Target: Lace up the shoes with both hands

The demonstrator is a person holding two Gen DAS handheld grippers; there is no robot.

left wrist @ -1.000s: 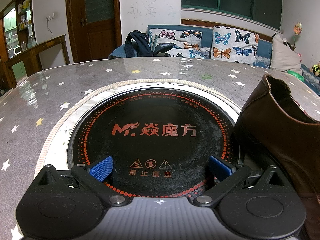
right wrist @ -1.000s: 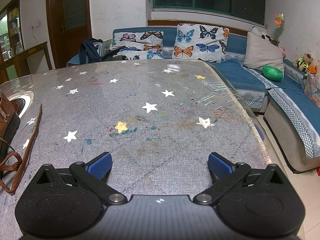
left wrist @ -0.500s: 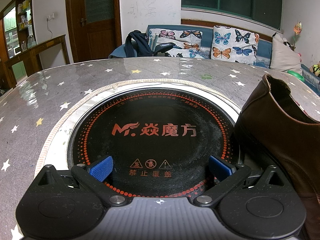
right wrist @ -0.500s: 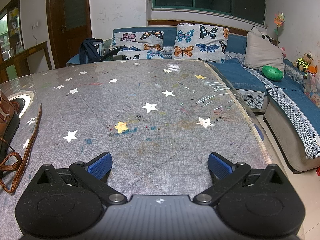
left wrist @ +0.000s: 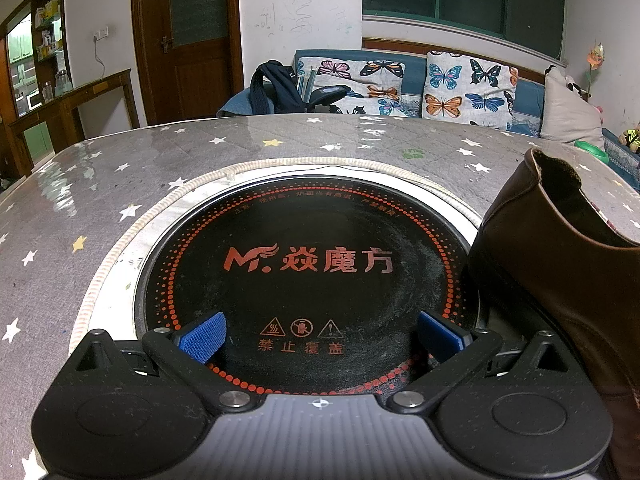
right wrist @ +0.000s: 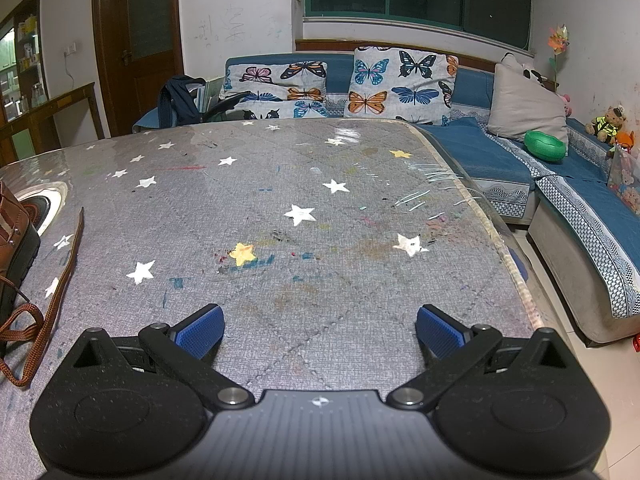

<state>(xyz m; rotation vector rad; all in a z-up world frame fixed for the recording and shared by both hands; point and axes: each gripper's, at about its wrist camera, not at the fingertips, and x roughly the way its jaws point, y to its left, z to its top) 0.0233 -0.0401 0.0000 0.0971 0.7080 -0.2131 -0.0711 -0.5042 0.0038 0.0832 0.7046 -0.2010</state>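
On the right side of the left wrist view, we're looking at the brown leather ankle boot (left wrist: 560, 280), sitting partly on the round black induction hob with red dotted rings (left wrist: 312, 264) that's set into the table. Over in the right wrist view, only a sliver of the boot is poking in at the left edge, with its flat brown woven lace (right wrist: 48, 300) trailing loose across the grey star-patterned tablecloth (right wrist: 320, 208).

Honestly, nothing is changing compared with a second ago: both views are sitting exactly as they were, so we're reckoning the lacing isn't really starting yet. The left gripper (left wrist: 322, 334) is hanging over the hob with its blue pads spread wide, nothing between them. The right gripper (right wrist: 320, 330) is likewise released and empty, pointing at bare cloth well apart from the lace.

Nothing is blocking the way. The sofa with butterfly cushions (right wrist: 360, 80) is just sitting behind the table.
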